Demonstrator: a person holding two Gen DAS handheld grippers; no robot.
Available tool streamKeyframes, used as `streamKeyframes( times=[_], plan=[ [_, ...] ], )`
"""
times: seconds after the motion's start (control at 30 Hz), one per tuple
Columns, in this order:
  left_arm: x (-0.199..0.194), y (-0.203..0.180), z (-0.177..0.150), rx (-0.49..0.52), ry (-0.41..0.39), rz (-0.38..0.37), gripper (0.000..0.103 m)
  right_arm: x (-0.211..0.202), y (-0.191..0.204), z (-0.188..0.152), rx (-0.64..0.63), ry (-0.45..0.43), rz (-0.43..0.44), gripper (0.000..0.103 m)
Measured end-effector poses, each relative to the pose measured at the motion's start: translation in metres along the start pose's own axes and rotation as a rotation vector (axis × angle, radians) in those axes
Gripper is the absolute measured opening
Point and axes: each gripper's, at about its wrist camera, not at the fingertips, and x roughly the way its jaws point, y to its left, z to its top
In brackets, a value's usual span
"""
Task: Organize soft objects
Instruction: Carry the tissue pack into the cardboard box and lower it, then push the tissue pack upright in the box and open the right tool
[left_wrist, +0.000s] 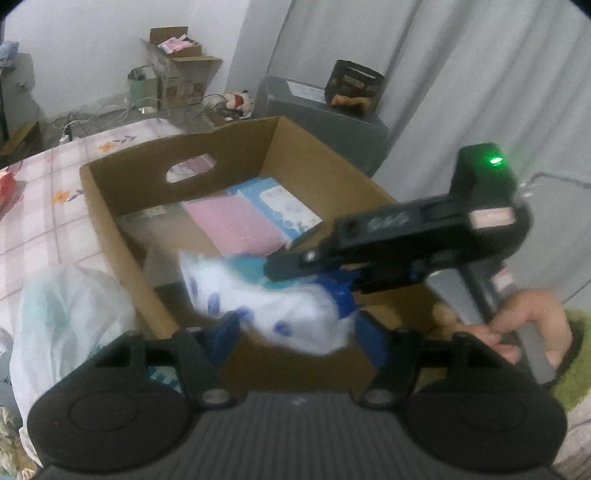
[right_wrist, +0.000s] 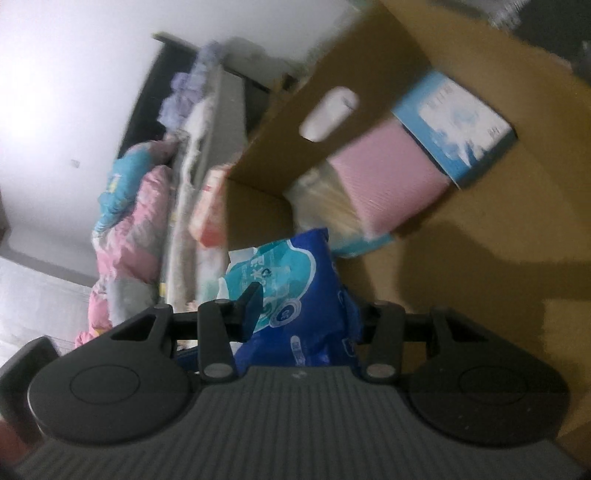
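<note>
An open cardboard box (left_wrist: 122, 236) stands on the bed and holds a pink pack (left_wrist: 232, 225) and a light blue tissue pack (left_wrist: 280, 206). My right gripper (left_wrist: 332, 280) reaches in from the right, shut on a blue and white soft pack (left_wrist: 266, 306) that it holds over the box's near end. In the right wrist view that pack (right_wrist: 295, 295) sits between my right gripper's fingers (right_wrist: 303, 310), in front of the box (right_wrist: 461, 258) with its pink pack (right_wrist: 384, 181) and blue pack (right_wrist: 454, 129). My left gripper (left_wrist: 299, 332) is open and empty, just in front of the held pack.
A white plastic bag (left_wrist: 62, 317) lies on the checked bedsheet (left_wrist: 48, 206) left of the box. A grey cabinet (left_wrist: 325, 118) and an open carton (left_wrist: 181, 70) stand behind. Bedding is piled in the right wrist view (right_wrist: 133, 221).
</note>
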Motion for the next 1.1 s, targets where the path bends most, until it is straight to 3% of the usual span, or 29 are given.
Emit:
streamKeyframes(
  times=[0.13,0.3,0.47,0.63,0.73,0.9,1.1],
  plan=[
    [-0.023,0.000,-0.001,0.019,-0.053,0.001,0.074,0.025,-0.013,0.000,0.006,0.061,-0.082,0.042],
    [-0.061,0.003,-0.009,0.011,-0.122,0.018,0.080,0.027,-0.001,-0.010,-0.044,0.064,-0.134,0.042],
    [-0.100,0.021,-0.035,-0.018,-0.171,0.071,0.088,0.023,0.015,-0.017,-0.127,0.065,-0.199,0.045],
    [-0.126,0.040,-0.071,-0.059,-0.187,0.125,0.094,0.039,0.013,-0.028,-0.147,0.184,-0.244,0.046],
    [-0.133,0.052,-0.091,-0.105,-0.186,0.157,0.095,0.053,0.013,-0.027,-0.153,0.207,-0.253,0.049],
    [-0.142,0.071,-0.122,-0.176,-0.186,0.205,0.095,0.060,0.017,-0.021,-0.130,0.166,-0.267,0.045],
    [-0.148,0.092,-0.146,-0.288,-0.206,0.190,0.095,0.059,0.013,-0.018,-0.069,0.093,-0.277,0.039]
  ],
)
